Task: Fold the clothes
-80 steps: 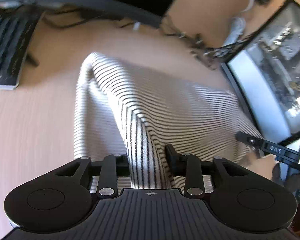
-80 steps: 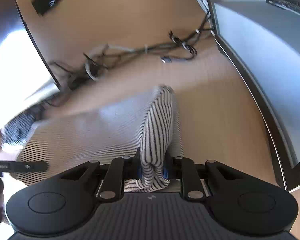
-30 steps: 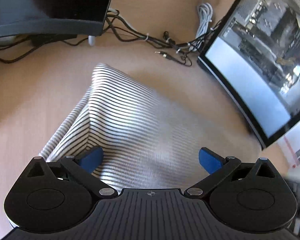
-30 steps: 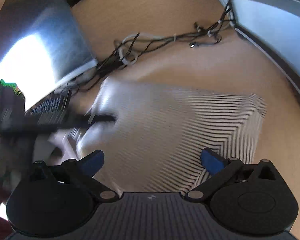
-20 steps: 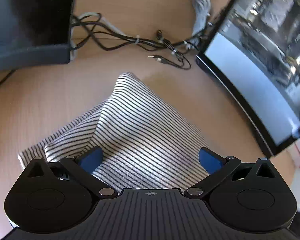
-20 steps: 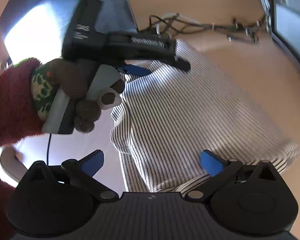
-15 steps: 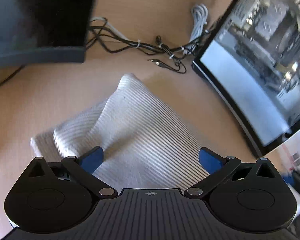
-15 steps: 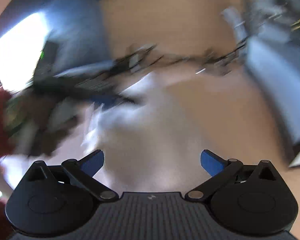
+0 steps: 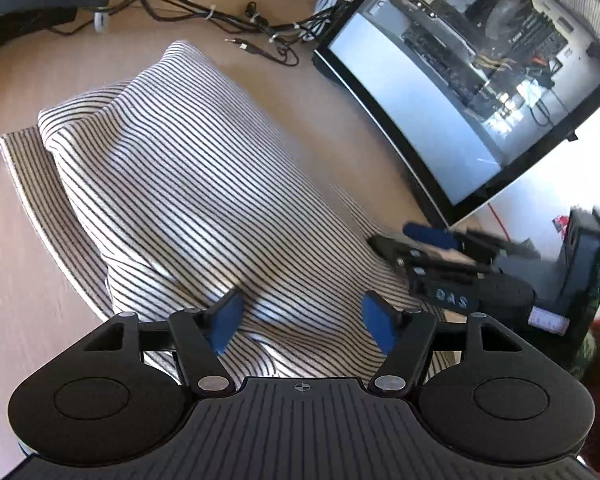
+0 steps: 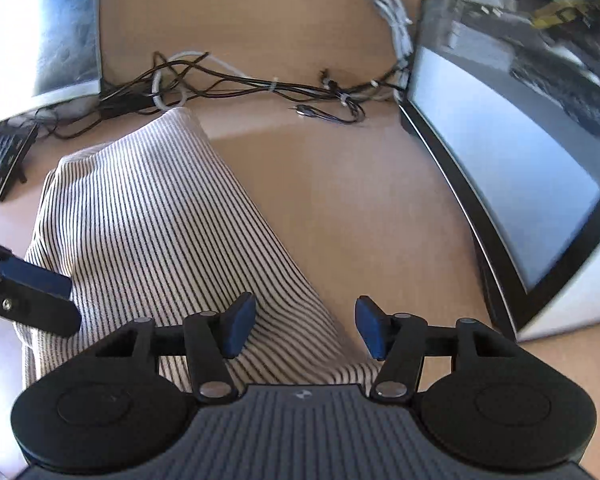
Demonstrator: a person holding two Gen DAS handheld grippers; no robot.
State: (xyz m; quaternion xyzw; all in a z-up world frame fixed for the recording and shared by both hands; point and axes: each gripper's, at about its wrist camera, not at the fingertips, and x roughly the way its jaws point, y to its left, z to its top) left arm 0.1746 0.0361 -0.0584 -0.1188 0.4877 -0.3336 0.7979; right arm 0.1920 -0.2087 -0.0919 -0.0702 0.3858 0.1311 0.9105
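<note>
A black-and-white striped garment (image 9: 188,184) lies folded in layers on the wooden desk (image 9: 16,280); it also shows in the right wrist view (image 10: 148,232). My left gripper (image 9: 302,320) is open, its blue pads over the garment's near edge, holding nothing. My right gripper (image 10: 306,328) is open over the garment's near right corner, its right pad over bare desk. The right gripper shows at the garment's right edge in the left wrist view (image 9: 440,256). The left gripper's fingertips (image 10: 32,280) show at the left of the right wrist view.
A curved monitor (image 9: 472,92) stands to the right (image 10: 520,168). A tangle of cables (image 10: 236,84) runs along the back of the desk. A second screen (image 10: 32,24) and a keyboard (image 10: 0,160) are at the left.
Both grippers let go of the garment earlier and it now lies folded. Since half a second ago both have drawn in over its near edge, jaws narrower but still open.
</note>
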